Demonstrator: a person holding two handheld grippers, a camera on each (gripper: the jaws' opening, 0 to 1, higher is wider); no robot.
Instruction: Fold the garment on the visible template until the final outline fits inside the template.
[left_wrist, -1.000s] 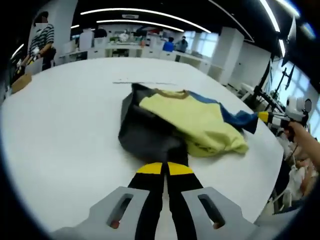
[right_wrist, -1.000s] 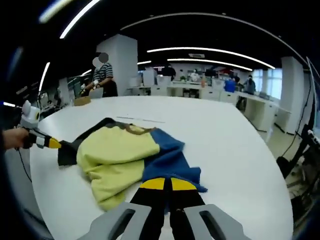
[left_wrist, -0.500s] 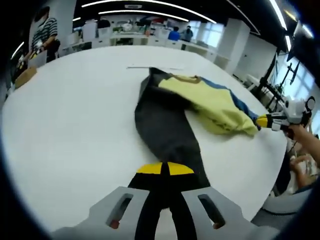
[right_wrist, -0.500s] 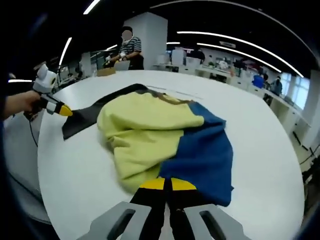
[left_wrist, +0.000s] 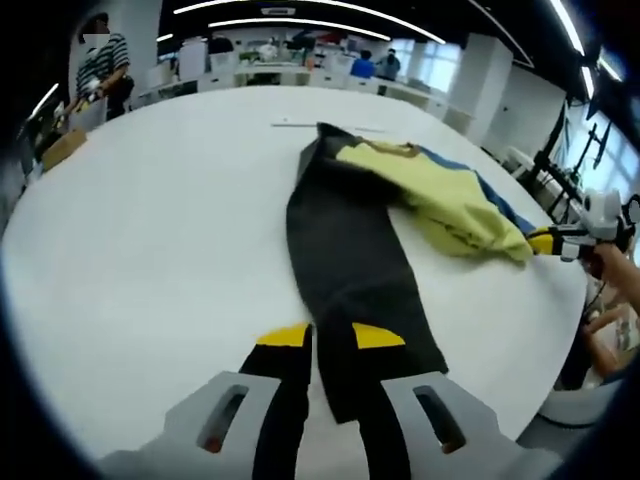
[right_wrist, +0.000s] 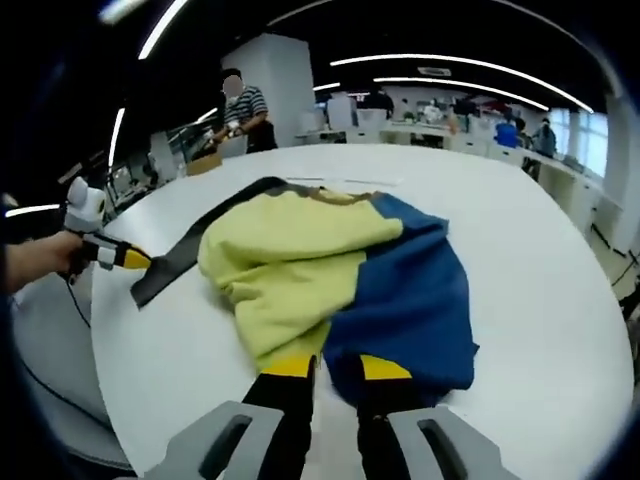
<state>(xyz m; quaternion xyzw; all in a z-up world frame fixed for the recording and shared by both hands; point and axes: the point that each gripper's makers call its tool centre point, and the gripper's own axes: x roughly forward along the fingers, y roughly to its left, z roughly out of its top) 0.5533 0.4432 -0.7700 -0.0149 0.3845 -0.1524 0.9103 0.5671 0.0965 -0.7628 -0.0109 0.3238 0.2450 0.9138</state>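
A sweatshirt lies spread on the round white table (left_wrist: 150, 260). It has a yellow body (left_wrist: 440, 200), a blue part (right_wrist: 410, 290) and a long black sleeve (left_wrist: 345, 260). My left gripper (left_wrist: 330, 335) is open, with the black sleeve's end lying between its parted jaws. At the near hem (right_wrist: 335, 340), where yellow meets blue, the right gripper (right_wrist: 337, 366) also stands open over the cloth. The right gripper (left_wrist: 560, 240) enters the left gripper view at the yellow hem. The left gripper (right_wrist: 110, 257) enters the right gripper view at the sleeve's end. A thin pale line (left_wrist: 320, 125) marks the table beyond the collar.
The table's edge curves close on the right (left_wrist: 560, 330), where a hand (left_wrist: 615, 270) holds the other tool. A person in a striped shirt (right_wrist: 240, 110) stands by a cardboard box (left_wrist: 60, 150) at the far side. Desks and several people fill the background.
Both grippers have gone from shut to open. Before that the black sleeve was pulled out long and the yellow and blue body drawn flat toward the table's edge.
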